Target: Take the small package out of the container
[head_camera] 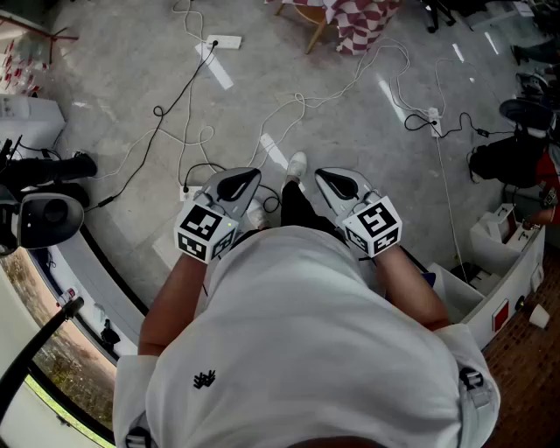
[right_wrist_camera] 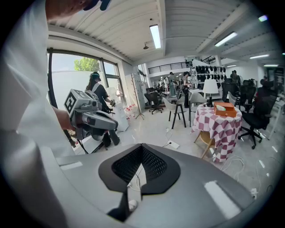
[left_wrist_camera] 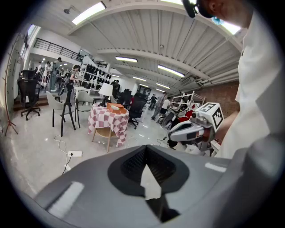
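Note:
My left gripper and right gripper are held side by side at the person's waist, pointing out over the floor. Both are shut with nothing between the jaws. In the left gripper view its own jaws meet, and the right gripper shows beside them. In the right gripper view its jaws also meet, with the left gripper at the left. Far off, a brown box stands on a table with a red-checked cloth. Its contents are too small to make out.
White and black cables and a power strip lie across the grey floor between me and the table. A camera on a stand is at the left, white bins at the right. Chairs, shelves and several people fill the background.

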Motion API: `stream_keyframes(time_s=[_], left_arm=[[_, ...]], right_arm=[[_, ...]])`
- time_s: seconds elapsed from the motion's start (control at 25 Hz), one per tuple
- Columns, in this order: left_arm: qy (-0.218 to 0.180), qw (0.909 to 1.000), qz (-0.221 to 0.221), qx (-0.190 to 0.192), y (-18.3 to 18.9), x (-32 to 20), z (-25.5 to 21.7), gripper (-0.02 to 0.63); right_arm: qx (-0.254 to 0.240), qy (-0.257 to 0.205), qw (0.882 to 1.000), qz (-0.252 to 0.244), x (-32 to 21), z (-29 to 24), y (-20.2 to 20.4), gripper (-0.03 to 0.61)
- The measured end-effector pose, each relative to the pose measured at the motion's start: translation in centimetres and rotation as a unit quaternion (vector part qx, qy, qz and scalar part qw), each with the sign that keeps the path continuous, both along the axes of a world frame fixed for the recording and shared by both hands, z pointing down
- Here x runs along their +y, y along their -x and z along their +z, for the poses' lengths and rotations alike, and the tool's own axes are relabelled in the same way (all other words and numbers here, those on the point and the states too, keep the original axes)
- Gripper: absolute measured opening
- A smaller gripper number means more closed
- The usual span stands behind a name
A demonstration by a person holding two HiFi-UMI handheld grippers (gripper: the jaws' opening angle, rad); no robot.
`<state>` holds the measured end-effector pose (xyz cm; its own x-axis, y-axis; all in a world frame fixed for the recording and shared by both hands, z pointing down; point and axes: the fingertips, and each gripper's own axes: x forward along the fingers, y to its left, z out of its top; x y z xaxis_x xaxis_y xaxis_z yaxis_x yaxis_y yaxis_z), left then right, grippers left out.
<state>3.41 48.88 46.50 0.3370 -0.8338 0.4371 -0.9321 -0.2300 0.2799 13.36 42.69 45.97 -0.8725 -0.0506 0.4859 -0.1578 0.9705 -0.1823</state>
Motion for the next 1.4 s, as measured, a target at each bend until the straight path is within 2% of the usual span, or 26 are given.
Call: stream_keyframes(time_s=[0.16,0.36,0.6,0.8,1.0,1.16,1.28,1.4], left_arm=[[0.006,1.0000,0.000,0.000,0.3,-3.8,-1.1,0.055],[0.016,0.9995,0.015,-0.022,0.7,-10.4,-1.9,0.055],[0.006,0.9986,0.016,-0.051,1.0,-18.5,-2.6,0.055],[0.003,0.9982,0.025,-0.054,1.5,-24.4,-2.8,0.058],[0.004,0.9962,0.069,-0.053,2.9,-31.8,-1.9,0.083],[-0.008,0.9921,0.115,-0.049,4.7,-38.6,-0.9,0.089],[-0.013,0.9854,0.158,-0.062,6.9,-43.4,-1.3,0.091],[-0.021,0.9747,0.208,-0.078,9.0,-48.3,-1.5,0.092]], right_arm=[[-0.010,-0.001,1.000,-0.003,-4.0,-1.1,0.8,0.000],[-0.021,-0.001,1.000,0.003,-11.0,-2.1,1.0,0.000],[-0.014,-0.015,1.000,0.005,-18.5,-1.4,0.0,0.000],[-0.017,0.012,0.999,0.041,-23.2,-1.0,-0.1,0.021],[-0.009,0.024,0.996,0.087,-28.4,0.0,0.2,0.040],[0.004,0.014,0.990,0.139,-33.5,0.5,0.8,0.040],[0.016,0.005,0.984,0.176,-37.0,-0.3,2.9,0.040],[0.021,-0.006,0.979,0.205,-40.1,-1.2,5.3,0.040]])
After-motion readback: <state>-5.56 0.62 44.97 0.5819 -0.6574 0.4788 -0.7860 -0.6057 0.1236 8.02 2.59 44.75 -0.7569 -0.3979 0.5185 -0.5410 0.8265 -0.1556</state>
